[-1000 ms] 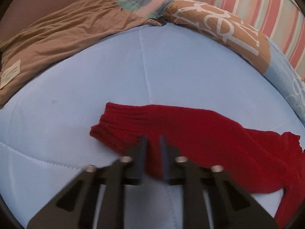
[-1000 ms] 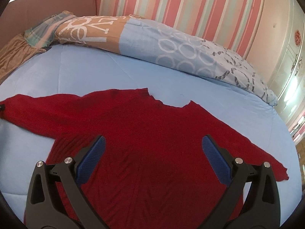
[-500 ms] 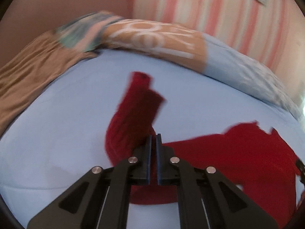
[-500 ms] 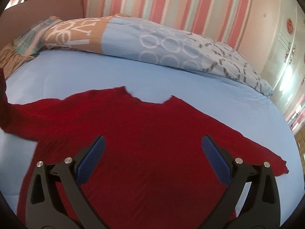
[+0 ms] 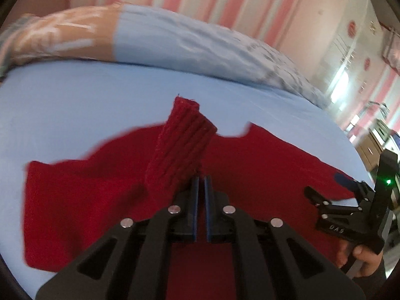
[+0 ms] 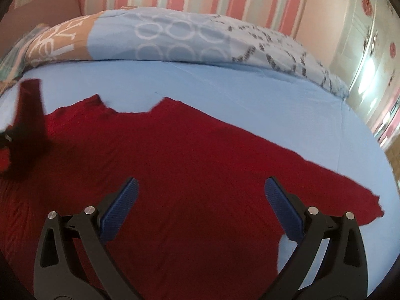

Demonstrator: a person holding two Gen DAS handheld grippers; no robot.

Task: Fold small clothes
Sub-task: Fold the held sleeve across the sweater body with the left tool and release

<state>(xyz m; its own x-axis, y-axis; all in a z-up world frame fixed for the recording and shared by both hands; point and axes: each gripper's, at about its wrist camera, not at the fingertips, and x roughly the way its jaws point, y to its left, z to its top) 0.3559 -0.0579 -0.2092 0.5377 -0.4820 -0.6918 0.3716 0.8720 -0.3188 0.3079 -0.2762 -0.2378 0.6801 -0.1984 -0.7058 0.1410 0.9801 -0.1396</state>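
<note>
Left wrist view: lettering on right hand-held gripper (image 5: 325, 195) body too blurred to read; left hand-held gripper (image 5: 200, 180) clamped on red sweater (image 5: 262, 165) cuff, sleeve lifted over body

Right wrist view: quilt (image 6: 175, 40) lettering unreadable; right hand-held gripper (image 6: 201, 200) wide, empty, tilted down above sweater lying flat on bed (image 6: 225, 85)

Right gripper (image 5: 346, 190) body: white letters, roughly "DAS"; blurred

Bed (image 6: 225, 85) w/ plain light-blue sheet, taking up most of both views. Red knit sweater (image 6: 200, 175) spread flat across near part, neckline toward far edge, one sleeve out to the right (other sleeve lifted off sheet). Rolled patterned duvet (image 6: 190, 40) along far side, tan & blue w/ rings.
</note>
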